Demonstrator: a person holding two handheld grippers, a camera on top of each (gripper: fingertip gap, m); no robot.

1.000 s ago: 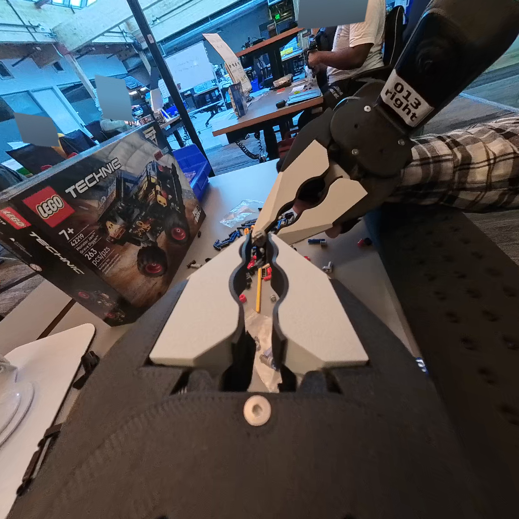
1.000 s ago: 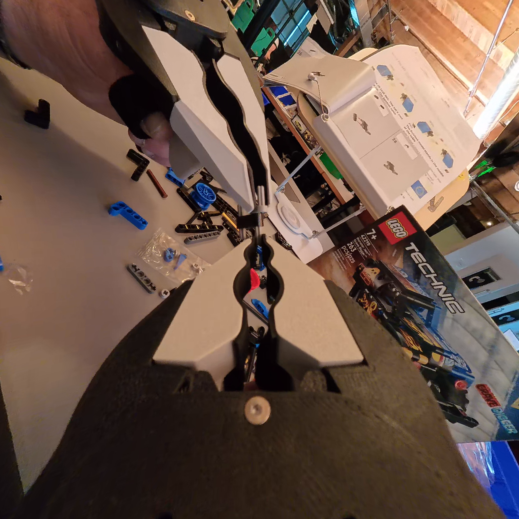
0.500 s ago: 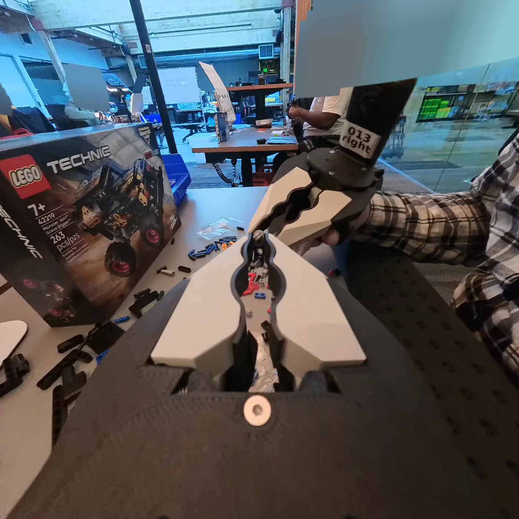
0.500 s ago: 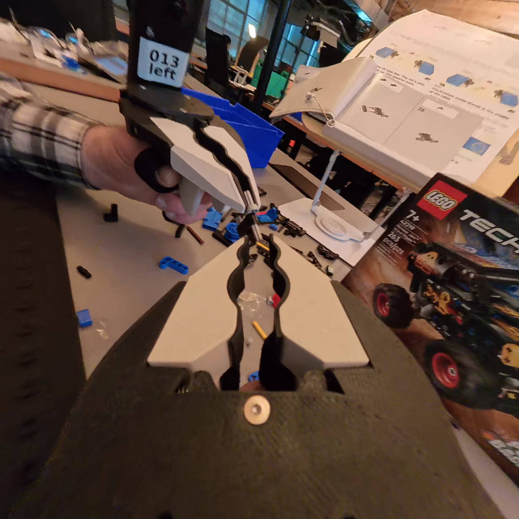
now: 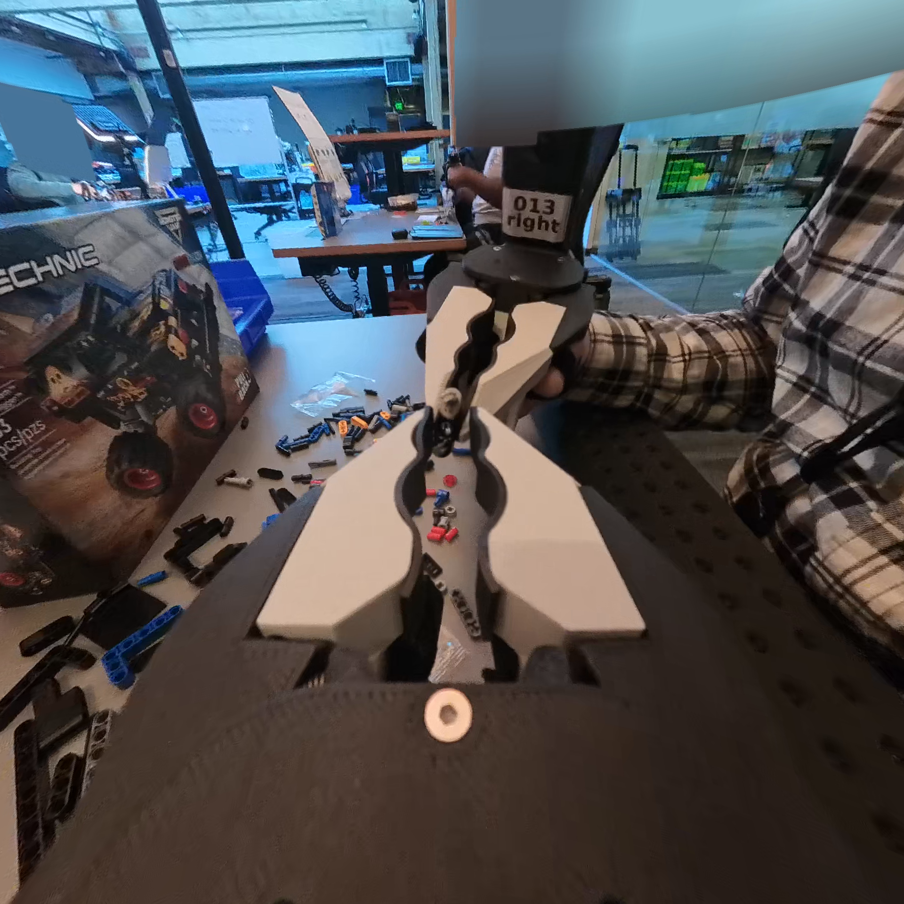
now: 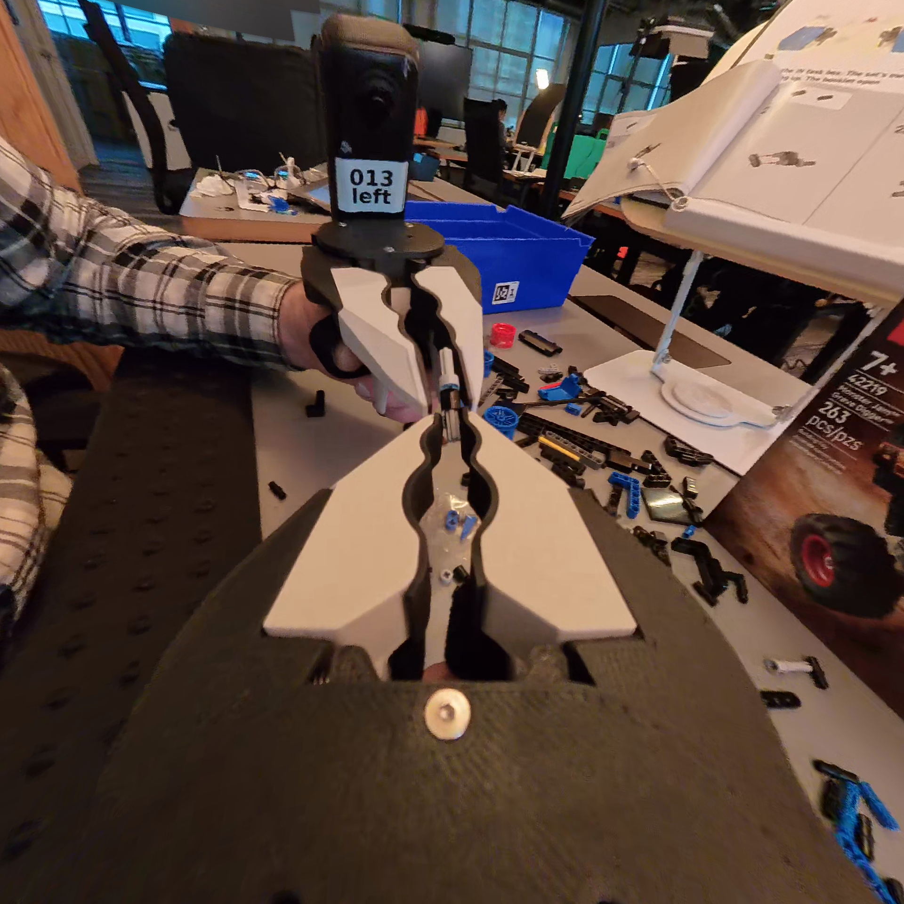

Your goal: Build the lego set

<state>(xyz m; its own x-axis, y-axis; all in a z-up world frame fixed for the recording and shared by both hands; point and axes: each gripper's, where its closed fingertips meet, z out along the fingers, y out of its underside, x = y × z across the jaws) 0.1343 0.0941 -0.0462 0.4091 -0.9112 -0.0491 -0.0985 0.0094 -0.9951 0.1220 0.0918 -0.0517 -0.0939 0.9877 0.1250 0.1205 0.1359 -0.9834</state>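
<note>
My left gripper (image 5: 447, 421) and right gripper (image 6: 450, 421) meet tip to tip above the grey table (image 5: 342, 342). Between them is a small Lego assembly: a grey axle (image 6: 446, 364) with a black connector (image 6: 450, 416) on its end. In the right wrist view the left gripper (image 6: 447, 398) comes down from above, shut on the axle, which lies along its fingers. My right gripper is shut on the black connector. In the left wrist view the right gripper (image 5: 452, 398) comes from above, and the assembly (image 5: 444, 420) sits at my left fingertips.
The Lego box (image 5: 98, 391) stands on the table, seen also at the right of the right wrist view (image 6: 831, 489). An open instruction booklet (image 6: 782, 171) sits on a white stand. A blue bin (image 6: 513, 254) is behind. Loose pieces (image 5: 352, 425) litter the table. A black perforated mat (image 5: 685, 538) lies alongside. My two grippers' fingertips are within a few centimetres of each other.
Both grippers have swung from a tilted pose to nearly level and upright, staying tip to tip on the same small assembly. Both stay shut.
</note>
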